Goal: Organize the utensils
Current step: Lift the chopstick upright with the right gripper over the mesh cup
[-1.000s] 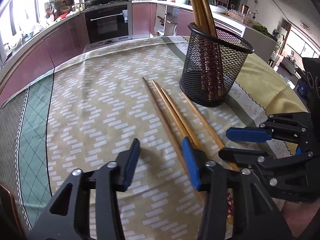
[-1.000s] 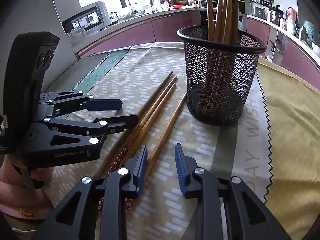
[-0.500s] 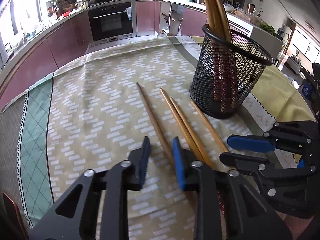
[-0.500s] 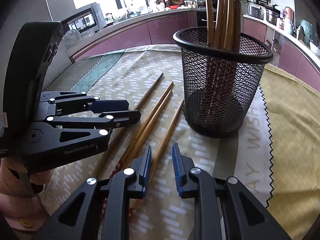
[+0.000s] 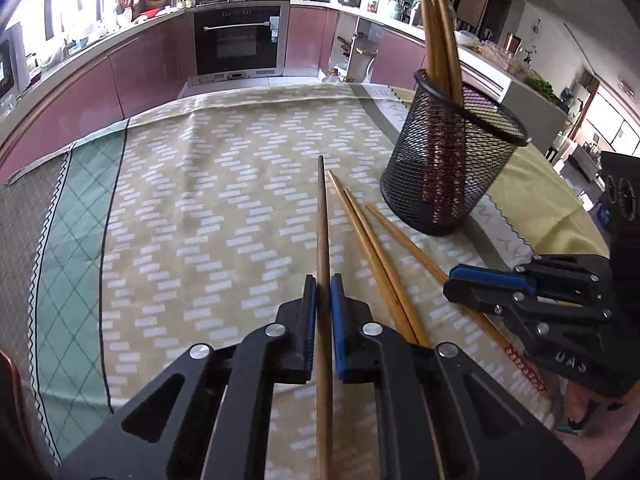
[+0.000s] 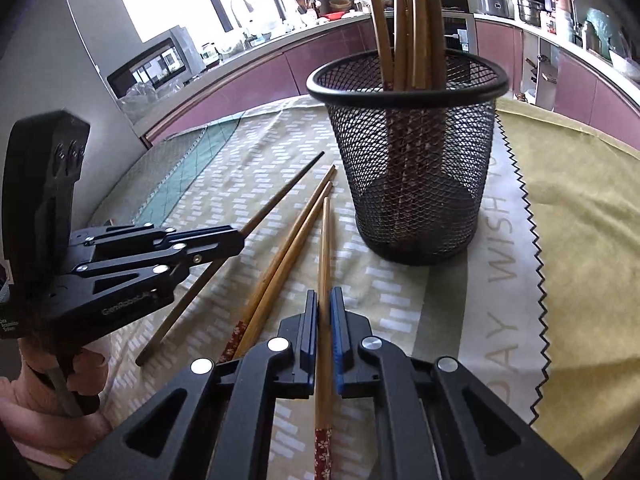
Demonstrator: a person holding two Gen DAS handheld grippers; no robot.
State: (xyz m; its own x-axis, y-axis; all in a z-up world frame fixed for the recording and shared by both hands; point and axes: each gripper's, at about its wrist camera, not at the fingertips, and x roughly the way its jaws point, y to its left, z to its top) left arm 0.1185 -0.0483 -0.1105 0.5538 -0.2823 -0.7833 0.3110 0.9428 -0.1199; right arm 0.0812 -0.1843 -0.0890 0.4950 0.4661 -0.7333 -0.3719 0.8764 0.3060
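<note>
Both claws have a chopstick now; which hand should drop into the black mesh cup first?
Right, probably: the right claw and its light wooden chopstick lie nearest the black mesh cup; the left claw grips the outermost darker chopstick.

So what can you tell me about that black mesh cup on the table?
The black mesh cup is round, of wire mesh as it looks, with a solid rim and a dark base. It stands upright on the patterned tablecloth and holds several wooden chopsticks, which lean against its rim. Neither gripper touches it; more chopsticks lie loose beside it.
</note>
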